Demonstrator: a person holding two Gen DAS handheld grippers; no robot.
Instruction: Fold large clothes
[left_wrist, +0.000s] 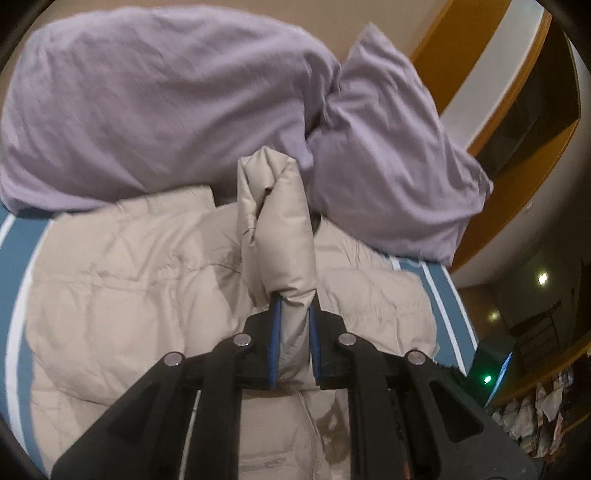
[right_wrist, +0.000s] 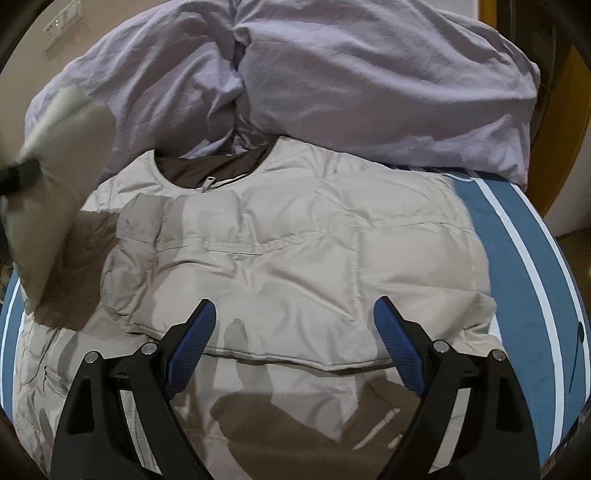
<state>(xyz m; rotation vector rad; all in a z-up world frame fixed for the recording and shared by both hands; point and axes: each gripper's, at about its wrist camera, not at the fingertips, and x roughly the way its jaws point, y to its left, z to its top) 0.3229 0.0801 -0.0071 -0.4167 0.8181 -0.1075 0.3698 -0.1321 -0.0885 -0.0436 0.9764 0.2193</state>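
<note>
Blue white-striped bed sheet, crumpled lilac duvet behind; beige quilted puffer jacket spread flat. Left gripper clamped on padded beige sleeve (lifted); right gripper wide, empty.

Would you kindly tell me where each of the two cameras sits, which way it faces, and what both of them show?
Left wrist: on the left gripper, looking down along its fingers, shut on a raised sleeve, toward the quilt.
Right wrist: on the right gripper, fingers open and holding nothing, looking down on the jacket.
Shared: jacket, quilt, blue bedsheet; the right view also catches the left gripper with the sleeve at its left edge.
</note>
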